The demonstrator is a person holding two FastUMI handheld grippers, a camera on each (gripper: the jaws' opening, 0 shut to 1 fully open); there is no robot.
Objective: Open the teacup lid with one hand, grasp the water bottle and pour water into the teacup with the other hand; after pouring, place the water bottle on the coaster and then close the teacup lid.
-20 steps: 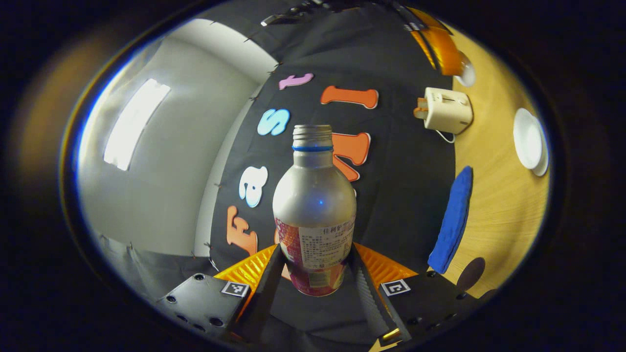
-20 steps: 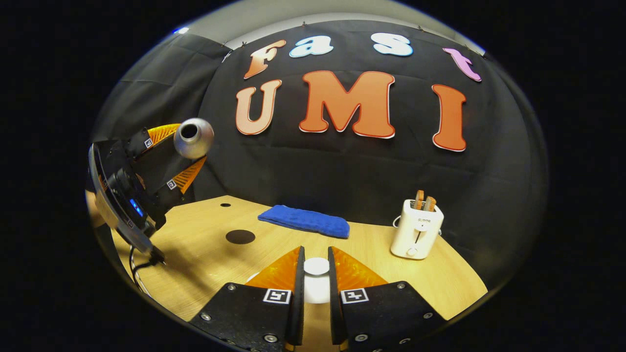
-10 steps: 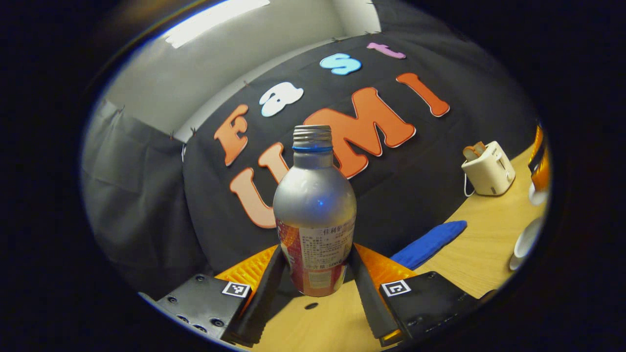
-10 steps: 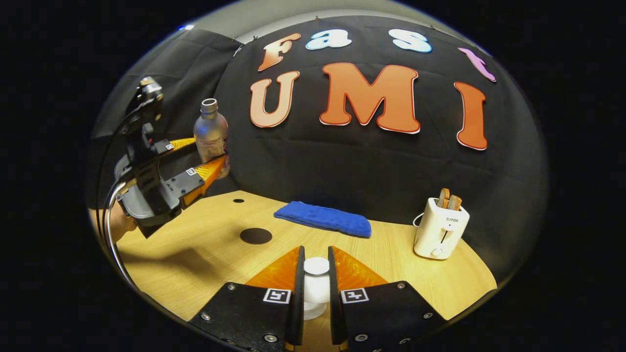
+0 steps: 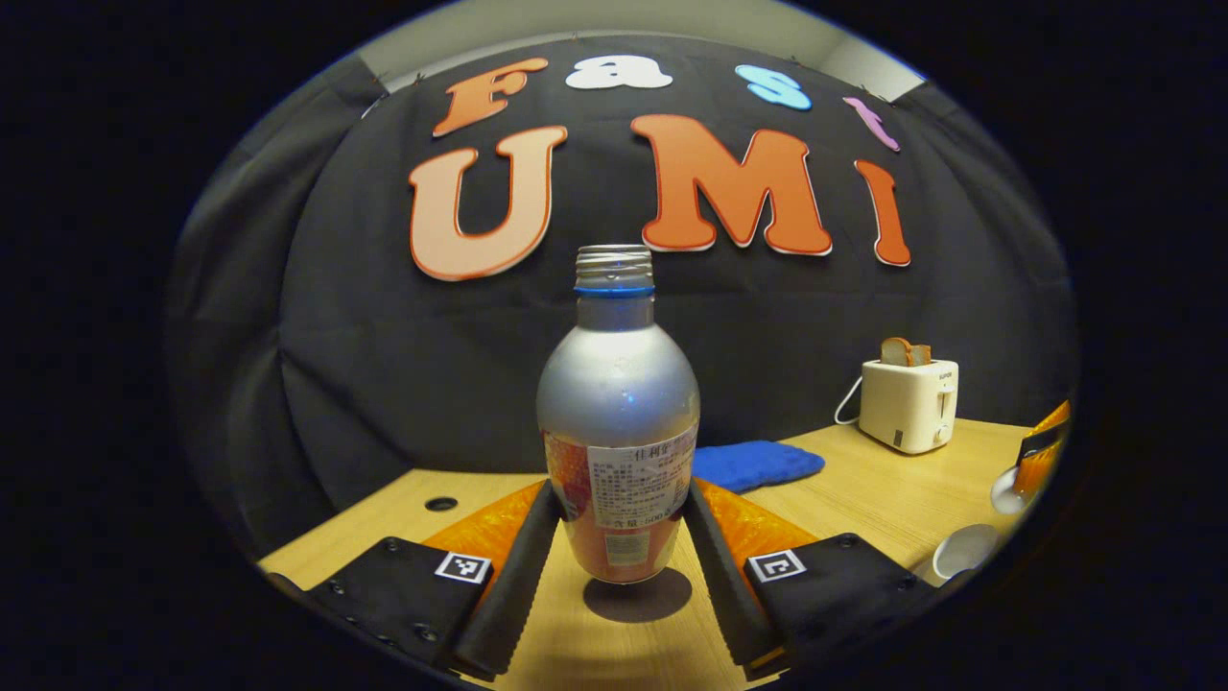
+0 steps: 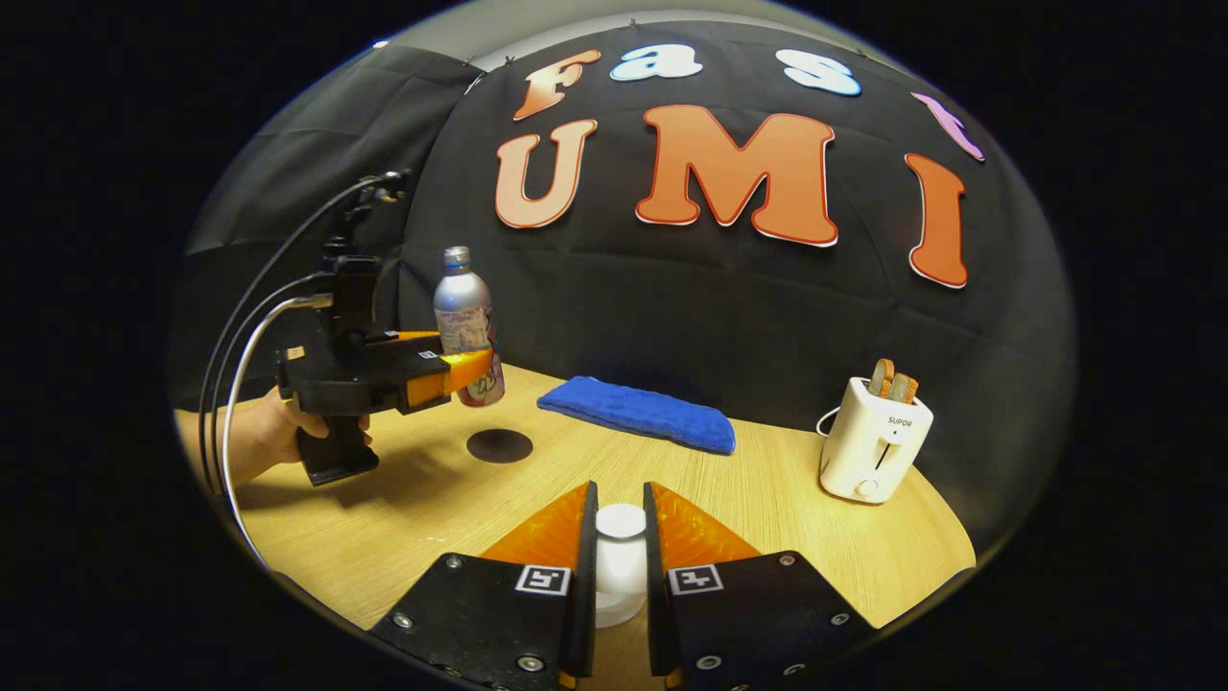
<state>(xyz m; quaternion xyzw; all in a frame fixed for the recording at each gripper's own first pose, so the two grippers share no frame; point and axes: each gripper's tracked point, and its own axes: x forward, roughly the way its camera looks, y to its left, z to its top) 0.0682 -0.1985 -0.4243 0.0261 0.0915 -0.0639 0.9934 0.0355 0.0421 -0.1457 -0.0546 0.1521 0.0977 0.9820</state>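
Note:
A silver water bottle [image 5: 617, 403] with a red label and no cap stands upright between the fingers of my left gripper [image 5: 619, 494], which is shut on its lower body. It hangs just above the dark round coaster [image 5: 641, 597]. In the right gripper view the same bottle [image 6: 462, 317] sits in the left gripper [image 6: 483, 367], a little above and behind the coaster [image 6: 499, 445]. My right gripper [image 6: 620, 493] is shut on the white teacup lid [image 6: 621, 526] by its knob. The white teacup [image 5: 962, 550] stands uncovered at the far right, with the right gripper [image 5: 1041, 459] above it.
On the wooden table [image 6: 767, 499] lie a blue cloth [image 6: 638, 427] near the back wall and a white toaster [image 6: 871, 440] with bread at the right. A hand [image 6: 264, 437] holds the left gripper, with cables trailing. A small hole [image 5: 441, 503] marks the tabletop.
The left gripper has swung the bottle from tilted back to upright and lowered it toward the coaster. The right gripper still holds the lid and has barely moved.

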